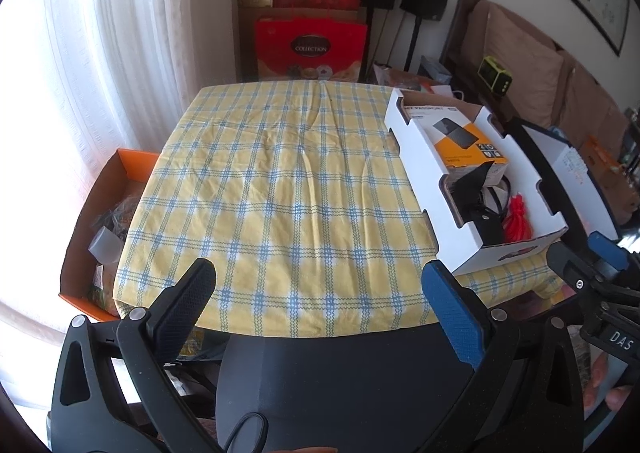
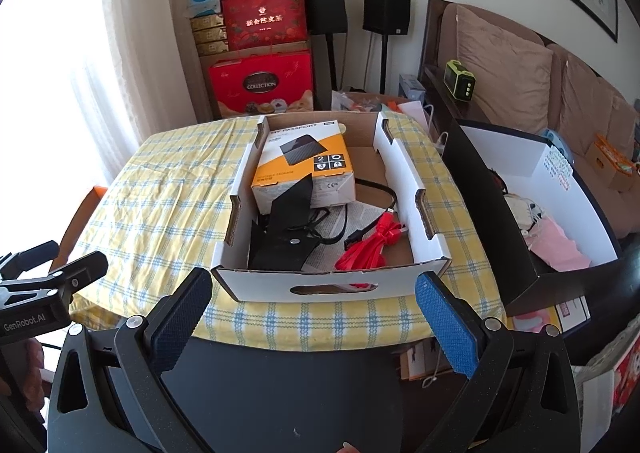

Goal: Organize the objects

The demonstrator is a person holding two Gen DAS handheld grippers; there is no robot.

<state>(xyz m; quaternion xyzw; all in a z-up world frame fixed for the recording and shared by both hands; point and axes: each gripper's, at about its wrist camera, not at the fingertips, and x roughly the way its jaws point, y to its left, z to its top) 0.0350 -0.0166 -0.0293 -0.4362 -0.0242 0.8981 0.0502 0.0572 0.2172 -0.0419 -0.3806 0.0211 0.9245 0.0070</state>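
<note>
A white cardboard box (image 2: 404, 173) (image 1: 416, 157) stands on the right part of the yellow checked tablecloth (image 1: 272, 189) (image 2: 160, 197). Inside it lie an orange and white hard-drive carton (image 2: 308, 161) (image 1: 464, 141), a black pouch with a snap (image 2: 286, 229) (image 1: 480, 209), black cables (image 2: 380, 193) and a red cable bundle (image 2: 368, 249) (image 1: 518, 219). My right gripper (image 2: 316, 301) stands open just in front of the box's near wall, with nothing between its fingers. My left gripper (image 1: 320, 293) hangs open over the table's near edge, left of the box.
A black-sided bin (image 2: 532, 189) with pink cloth and other items stands right of the table. An orange box (image 1: 84, 237) of clutter sits on the floor at the left. Red gift bags (image 2: 260, 81), speakers (image 2: 386, 9) and a sofa (image 2: 520, 69) line the back.
</note>
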